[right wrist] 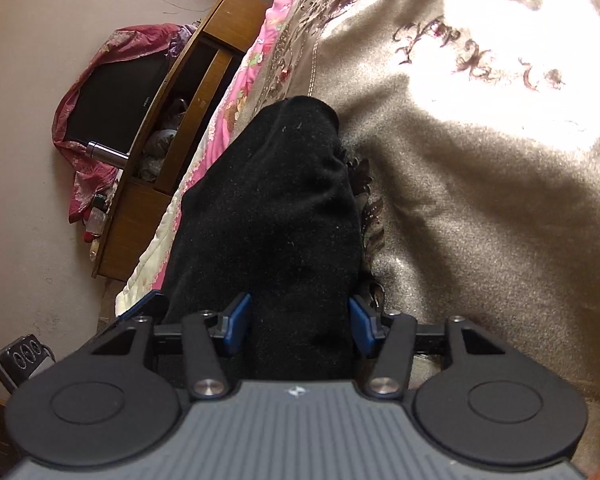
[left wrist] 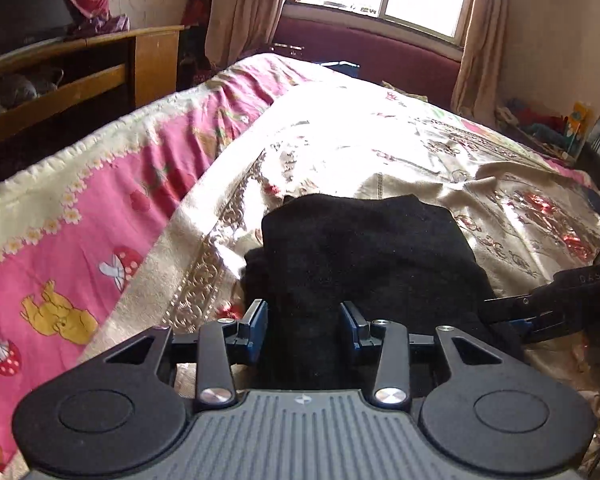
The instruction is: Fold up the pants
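Both the left tool [left wrist: 304,320] and right tool [right wrist: 298,320] stand spread around fuzzy black pants [left wrist: 364,248], bunched on satin bedspread [left wrist: 400,140].

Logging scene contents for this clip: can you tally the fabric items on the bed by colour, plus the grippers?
Black pants: 1
Beige embroidered blanket: 1
Pink cartoon-print sheet: 1
Grippers: 2, left gripper and right gripper, each with pant fabric between its open fingers
Total: 5
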A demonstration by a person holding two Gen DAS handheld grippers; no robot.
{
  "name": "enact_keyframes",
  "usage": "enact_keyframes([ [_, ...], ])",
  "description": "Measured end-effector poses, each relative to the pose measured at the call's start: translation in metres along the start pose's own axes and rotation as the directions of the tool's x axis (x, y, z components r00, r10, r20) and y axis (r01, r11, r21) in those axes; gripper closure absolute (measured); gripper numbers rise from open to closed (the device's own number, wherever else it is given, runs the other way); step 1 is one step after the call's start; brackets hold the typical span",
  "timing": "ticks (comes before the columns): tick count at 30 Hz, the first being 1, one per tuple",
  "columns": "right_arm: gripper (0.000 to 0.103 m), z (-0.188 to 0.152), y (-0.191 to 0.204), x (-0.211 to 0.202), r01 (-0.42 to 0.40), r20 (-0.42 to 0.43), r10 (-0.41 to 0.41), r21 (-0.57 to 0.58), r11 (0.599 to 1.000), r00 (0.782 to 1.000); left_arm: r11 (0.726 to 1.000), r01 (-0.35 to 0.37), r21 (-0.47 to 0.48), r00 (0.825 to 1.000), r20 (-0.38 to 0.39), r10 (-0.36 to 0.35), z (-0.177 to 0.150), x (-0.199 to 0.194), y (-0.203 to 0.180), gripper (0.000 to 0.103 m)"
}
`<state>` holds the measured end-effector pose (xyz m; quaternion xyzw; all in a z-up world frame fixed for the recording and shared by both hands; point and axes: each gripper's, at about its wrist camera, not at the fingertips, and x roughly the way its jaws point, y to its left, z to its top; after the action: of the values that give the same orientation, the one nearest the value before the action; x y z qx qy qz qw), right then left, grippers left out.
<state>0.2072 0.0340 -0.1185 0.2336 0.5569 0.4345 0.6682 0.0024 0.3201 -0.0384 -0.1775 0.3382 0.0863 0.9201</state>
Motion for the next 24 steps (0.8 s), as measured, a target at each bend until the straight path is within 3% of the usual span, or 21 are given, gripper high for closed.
enact_keyframes([
  [2,0.031,0.001,0.003,0.01,-0.016,-0.007,0.016,-0.006,1.0,1.0,0.997,0.053,-0.06,0.998,-0.021,-0.055,-0.005,0.012,0.01,0.048],
  [5,0.031,0.002,0.011,0.015,0.002,-0.019,-0.003,-0.059,0.998,1.0,0.997,0.052,-0.051,0.998,-0.031,-0.053,-0.004,0.013,0.015,0.036],
  [7,0.032,0.0,0.012,0.01,-0.002,-0.025,0.0,-0.1,0.995,1.0,0.996,0.073,-0.06,0.996,-0.038,-0.075,-0.004,0.008,0.022,0.035],
  [10,0.032,0.003,0.005,0.017,-0.013,-0.026,0.012,-0.067,0.998,1.0,0.987,0.139,-0.076,0.987,-0.074,-0.144,-0.003,0.017,0.024,0.034],
  [12,0.032,0.005,0.007,0.027,-0.013,-0.015,0.012,-0.069,0.998,1.0,0.983,0.15,-0.101,0.983,-0.092,-0.16,-0.003,0.034,0.021,0.018],
  [13,0.038,0.005,0.008,0.03,-0.007,-0.004,0.007,-0.07,0.998,1.0,0.984,0.144,-0.106,0.983,-0.098,-0.155,-0.002,0.041,0.019,0.018],
  [15,0.057,0.003,0.009,0.03,0.011,-0.005,-0.012,-0.04,0.999,1.0,0.987,0.121,-0.103,0.987,-0.094,-0.131,-0.003,0.044,0.013,0.02],
  [16,0.068,0.002,0.008,0.026,-0.003,-0.007,0.003,-0.025,1.0,1.0,0.989,0.122,-0.08,0.988,-0.09,-0.129,-0.004,0.04,0.008,0.024],
  [17,0.072,0.001,0.007,0.019,-0.026,-0.009,0.026,-0.008,1.0,1.0,0.987,0.142,-0.068,0.985,-0.09,-0.148,-0.005,0.035,0.003,0.033],
  [21,0.074,-0.012,0.006,-0.03,0.017,0.024,-0.016,-0.038,0.999,1.0,0.975,0.221,0.001,0.97,-0.102,-0.219,-0.004,0.023,-0.037,0.037],
  [24,0.074,-0.02,-0.007,-0.08,0.095,0.099,-0.093,-0.024,0.995,0.991,0.945,0.326,0.038,0.942,-0.102,-0.321,-0.005,0.034,-0.081,0.037],
])
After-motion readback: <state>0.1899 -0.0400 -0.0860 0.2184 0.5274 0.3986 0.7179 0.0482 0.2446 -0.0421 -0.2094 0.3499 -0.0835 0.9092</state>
